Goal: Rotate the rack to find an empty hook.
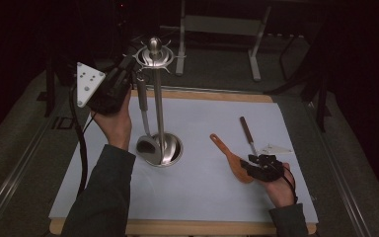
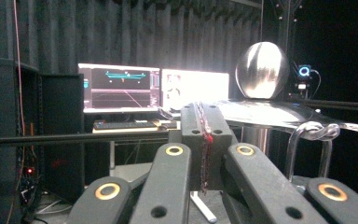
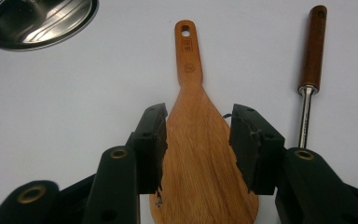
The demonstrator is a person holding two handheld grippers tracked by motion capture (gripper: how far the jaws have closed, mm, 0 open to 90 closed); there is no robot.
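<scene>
high: above, facing forward-down | left: level, toward monitors (image 2: 119, 86) | right: close, down on table (image 3: 74, 93)

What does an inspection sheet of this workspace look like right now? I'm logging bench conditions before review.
Surface: white mat on wooden board.
Job's things: steel utensil stand upright, ladle hanging; wooden spatula flat; brown-handled utensil beside it.
Clutter: nothing seen.
Grippers: left gripper shut, raised by the stand's top; right gripper open astride the spatula blade.
Cables: black cable trailing from left gripper.
Surroundings: dark room, lit monitors.
</scene>
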